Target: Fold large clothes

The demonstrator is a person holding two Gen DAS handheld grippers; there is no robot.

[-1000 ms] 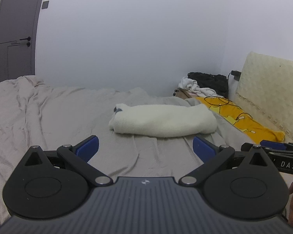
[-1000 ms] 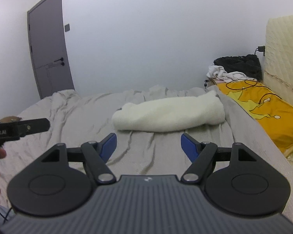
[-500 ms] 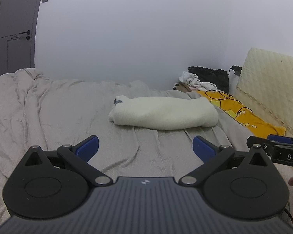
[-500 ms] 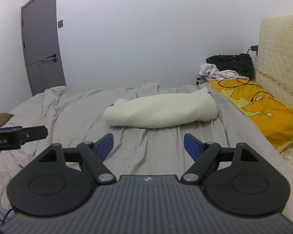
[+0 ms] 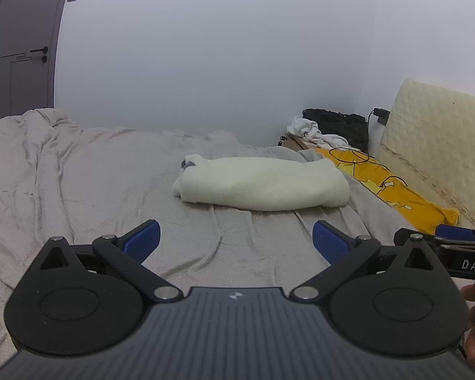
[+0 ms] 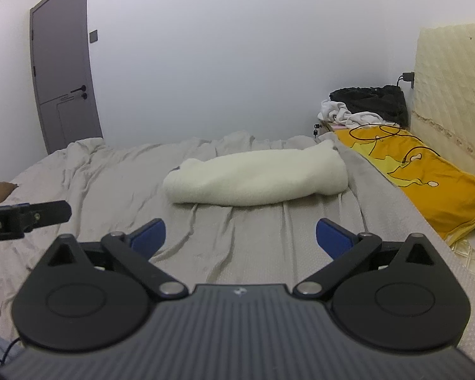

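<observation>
A cream fleece garment (image 5: 262,186) lies as a long, loosely rolled bundle across the middle of the bed (image 5: 79,183), toward its far edge, with one end close to the right-hand edge where an orange pillow (image 6: 427,177) sits alongside. The left gripper (image 5: 236,237) and the right gripper (image 6: 240,236) both hover over the near part of the bed, well short of the garment; the jaws of each stand wide apart and hold nothing.

The wrinkled grey sheet is the main hazard: jaws closing low at the bundle's edge could pinch the sheet along with the fleece and drag it up. The fleece looks thick and soft, so a shallow bite may catch only the top layer and let the roll unravel unevenly. The end near the right edge could also slide off toward the pillow and its black cable (image 6: 383,133) if pulled that way.
</observation>
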